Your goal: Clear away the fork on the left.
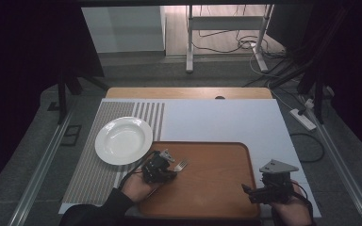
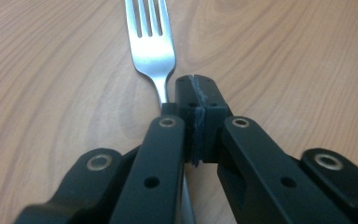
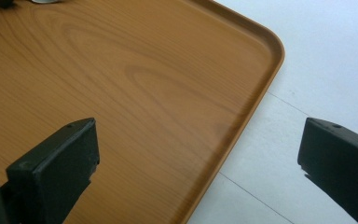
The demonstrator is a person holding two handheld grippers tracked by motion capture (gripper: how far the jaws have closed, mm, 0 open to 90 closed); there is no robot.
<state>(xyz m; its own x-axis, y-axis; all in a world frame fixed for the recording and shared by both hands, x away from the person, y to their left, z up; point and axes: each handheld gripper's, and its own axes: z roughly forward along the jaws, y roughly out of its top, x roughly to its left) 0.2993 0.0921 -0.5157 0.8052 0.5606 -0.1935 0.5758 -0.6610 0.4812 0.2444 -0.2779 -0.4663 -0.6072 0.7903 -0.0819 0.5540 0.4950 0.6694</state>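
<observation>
My right gripper [image 1: 257, 192] hangs released over the tray's [image 3: 242, 121] near right corner, its 2 jaws wide apart. My left gripper [image 2: 196, 100] is clenched pad to pad, the fork [image 2: 151, 44] lying just beside it on the tray. Beyond sits the white plate [image 1: 123, 140].

Your fork [image 2: 151, 44]: plain silver metal, four tines, lying flat on the wooden tray [image 1: 217, 188], near its left edge. Tines point right and slightly far, handle runs back toward you. Its neck sits just beside your closed left tongs [image 2: 196, 93], pads pressed together next to it, not around it. Handle end hidden under them.
</observation>
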